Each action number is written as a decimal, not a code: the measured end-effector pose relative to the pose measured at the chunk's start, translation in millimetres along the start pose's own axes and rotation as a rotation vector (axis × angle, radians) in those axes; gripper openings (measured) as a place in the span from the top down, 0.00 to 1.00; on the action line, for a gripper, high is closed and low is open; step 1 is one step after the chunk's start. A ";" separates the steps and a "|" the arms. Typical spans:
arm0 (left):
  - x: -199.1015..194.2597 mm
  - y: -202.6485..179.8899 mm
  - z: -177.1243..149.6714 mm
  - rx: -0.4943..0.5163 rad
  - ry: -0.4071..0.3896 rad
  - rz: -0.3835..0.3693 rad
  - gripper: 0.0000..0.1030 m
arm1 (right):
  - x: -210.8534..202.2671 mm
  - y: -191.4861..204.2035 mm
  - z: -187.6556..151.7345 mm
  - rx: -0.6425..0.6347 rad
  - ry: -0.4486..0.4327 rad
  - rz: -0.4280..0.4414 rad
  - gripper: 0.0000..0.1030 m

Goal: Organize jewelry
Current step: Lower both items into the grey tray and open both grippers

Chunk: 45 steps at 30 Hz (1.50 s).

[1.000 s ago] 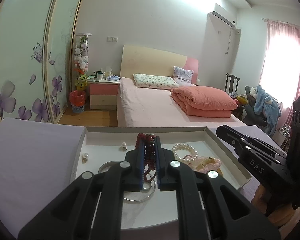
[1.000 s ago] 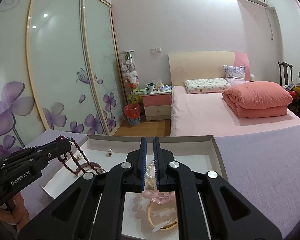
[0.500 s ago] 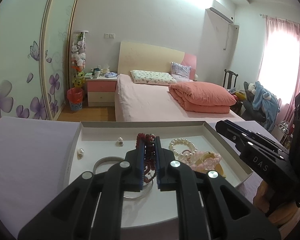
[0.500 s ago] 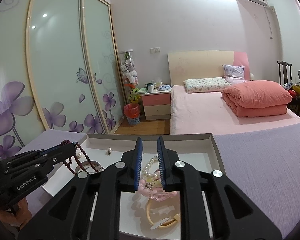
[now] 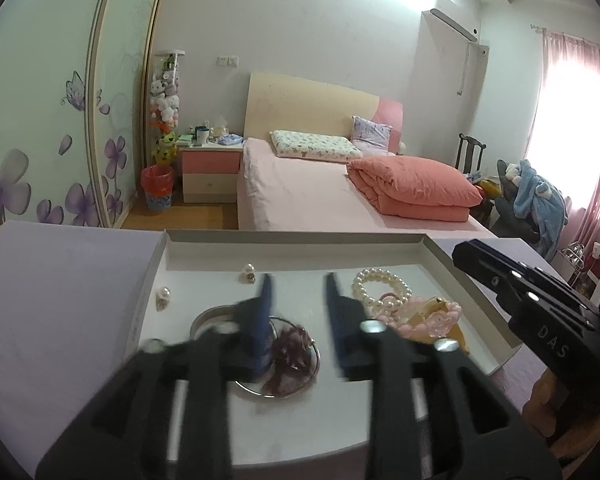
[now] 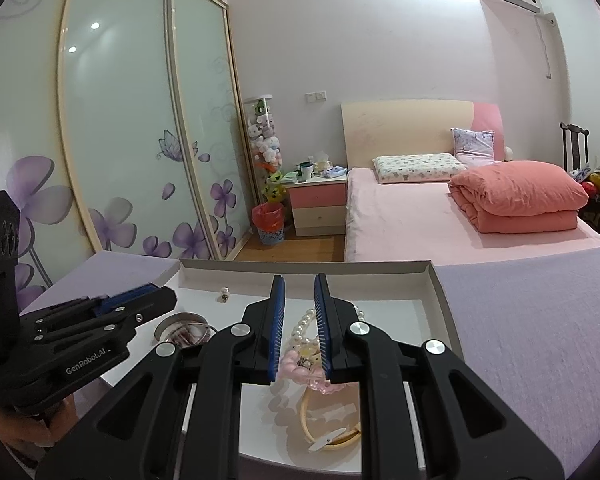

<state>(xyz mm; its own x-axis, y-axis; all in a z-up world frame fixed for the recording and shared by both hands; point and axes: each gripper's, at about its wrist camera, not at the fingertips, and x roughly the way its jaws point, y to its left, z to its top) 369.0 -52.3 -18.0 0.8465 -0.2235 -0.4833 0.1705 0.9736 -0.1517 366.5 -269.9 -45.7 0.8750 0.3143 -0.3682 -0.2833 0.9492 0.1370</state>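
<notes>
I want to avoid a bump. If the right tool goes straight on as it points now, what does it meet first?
Most likely the white pearl bracelet lying between the right tool's open jaws in the tray; depth is uncertain.

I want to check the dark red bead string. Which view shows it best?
The left wrist view: the dark red bead string lies in plain sight inside the silver bangle. In the right wrist view the left gripper hides most of it.

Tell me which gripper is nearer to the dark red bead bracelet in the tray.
Left. The left gripper, jaws just opened, hangs right over the dark red bead bracelet, which lies on the silver bangle. The right gripper is off to the side, over the pearl bracelet.
</notes>
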 end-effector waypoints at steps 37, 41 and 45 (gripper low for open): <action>-37.8 -9.3 -0.8 0.024 -0.037 0.051 0.49 | -59.5 -8.3 -16.5 0.004 0.000 -0.051 0.72; -55.4 -9.2 -1.8 0.022 -0.054 0.063 0.43 | -73.7 -10.9 -20.1 0.022 0.003 -0.059 0.71; -74.7 -11.5 -3.5 0.024 -0.067 0.073 0.36 | -86.8 -8.3 -23.0 0.037 0.000 -0.062 0.61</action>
<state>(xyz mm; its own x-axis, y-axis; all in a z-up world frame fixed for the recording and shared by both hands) 302.1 -47.0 16.8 0.8887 -0.1495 -0.4335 0.1188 0.9881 -0.0972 283.9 -304.7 -36.1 0.8907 0.2545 -0.3767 -0.2134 0.9657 0.1479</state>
